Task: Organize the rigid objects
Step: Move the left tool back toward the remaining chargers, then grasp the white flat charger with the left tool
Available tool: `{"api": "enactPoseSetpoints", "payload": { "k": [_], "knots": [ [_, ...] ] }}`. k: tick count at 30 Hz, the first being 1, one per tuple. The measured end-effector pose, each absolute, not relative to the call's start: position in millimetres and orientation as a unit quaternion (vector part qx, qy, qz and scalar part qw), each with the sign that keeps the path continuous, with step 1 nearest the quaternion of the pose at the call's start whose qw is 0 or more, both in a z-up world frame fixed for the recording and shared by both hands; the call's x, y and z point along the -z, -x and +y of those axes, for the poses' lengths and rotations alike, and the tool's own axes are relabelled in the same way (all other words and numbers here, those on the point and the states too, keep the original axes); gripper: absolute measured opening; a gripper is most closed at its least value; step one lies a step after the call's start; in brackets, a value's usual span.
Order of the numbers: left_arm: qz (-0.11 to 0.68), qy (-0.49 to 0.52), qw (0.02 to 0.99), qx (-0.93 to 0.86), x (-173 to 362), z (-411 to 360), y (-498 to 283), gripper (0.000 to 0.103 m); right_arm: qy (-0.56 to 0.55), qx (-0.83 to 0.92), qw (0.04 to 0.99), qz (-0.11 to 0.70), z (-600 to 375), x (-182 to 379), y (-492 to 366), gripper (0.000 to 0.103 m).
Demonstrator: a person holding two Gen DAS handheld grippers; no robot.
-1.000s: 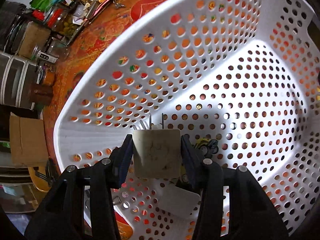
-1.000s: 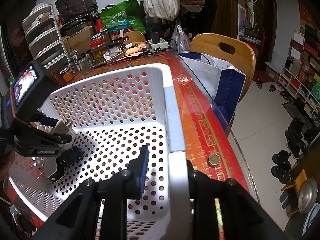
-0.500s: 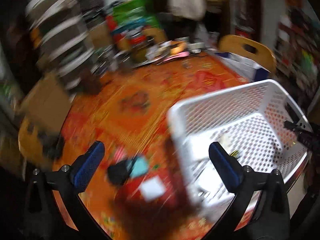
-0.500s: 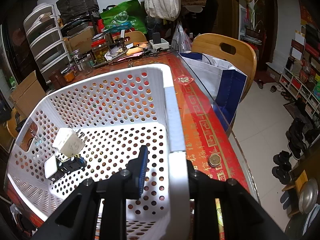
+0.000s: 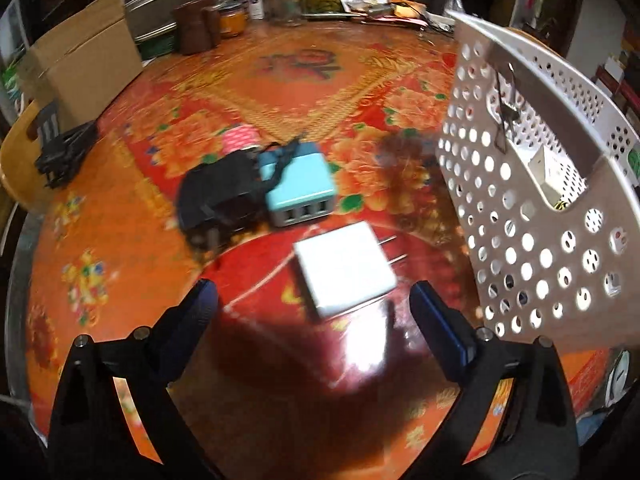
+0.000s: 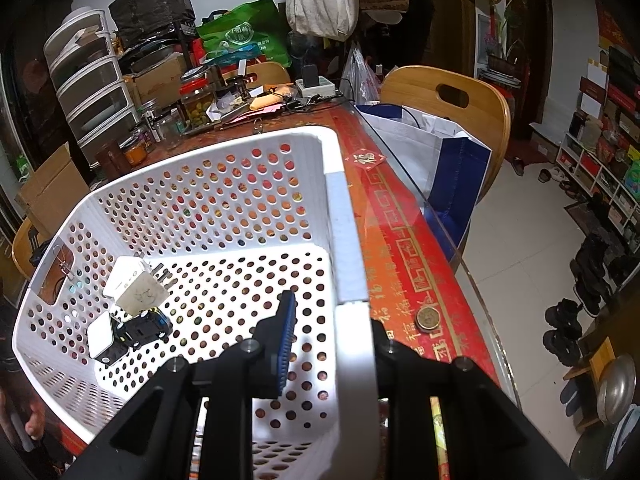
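- Hovering left gripper (image 5: pixel 314 306), fingers wide apart, nothing held, over white charger (image 5: pixel 345 269) flat on bench (image 5: pixel 120 240).
- Blue charger (image 5: pixel 298 188) and black adapter (image 5: pixel 216 196) lie just behind it.
- Right gripper (image 6: pixel 330 334) fingers clamp basket (image 6: pixel 352 272) rim; another charger (image 6: pixel 136 286) lies inside.

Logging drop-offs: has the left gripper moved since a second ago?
Yes. The left gripper was inside the basket holding a charger; now it is outside, open, over the table facing a white charger.

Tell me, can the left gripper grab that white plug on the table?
Probably yes. The left gripper is open and empty, and the white plug lies flat on the table just ahead between its fingers, with nothing in between; the basket stands off to the side.
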State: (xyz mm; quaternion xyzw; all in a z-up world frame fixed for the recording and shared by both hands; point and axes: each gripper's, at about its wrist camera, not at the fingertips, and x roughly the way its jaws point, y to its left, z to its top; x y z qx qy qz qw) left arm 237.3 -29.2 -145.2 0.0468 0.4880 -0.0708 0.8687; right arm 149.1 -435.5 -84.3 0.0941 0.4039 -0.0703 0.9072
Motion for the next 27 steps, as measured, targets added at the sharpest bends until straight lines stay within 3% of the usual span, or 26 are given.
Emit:
{"api": "enactPoseSetpoints", "payload": {
  "k": [4,7,9,10,27],
  "knots": [
    [0.491,-0.054,0.867,0.069,156.6,-36.4,-247.5,0.088,-0.094,0.074,0.907,0.405,-435.5,84.5,-149.1,0.024],
    [0.488,-0.044,0.869,0.074,158.7,-33.4,-252.4,0.076,-0.092,0.076,0.906,0.406,-435.3,84.4,-149.4,0.024],
    [0.482,-0.041,0.872,0.078,157.8,-31.9,-252.5,0.053,-0.092,0.076,0.906,0.406,-435.2,84.4,-149.4,0.024],
    [0.479,-0.041,0.873,0.082,156.9,-32.1,-251.5,0.05,-0.092,0.076,0.906,0.405,-435.3,84.4,-149.4,0.024],
    [0.358,-0.111,0.926,-0.051,106.2,-3.7,-213.1,0.049,-0.091,0.075,0.907,0.405,-434.1,84.4,-149.0,0.024]
  ]
}}
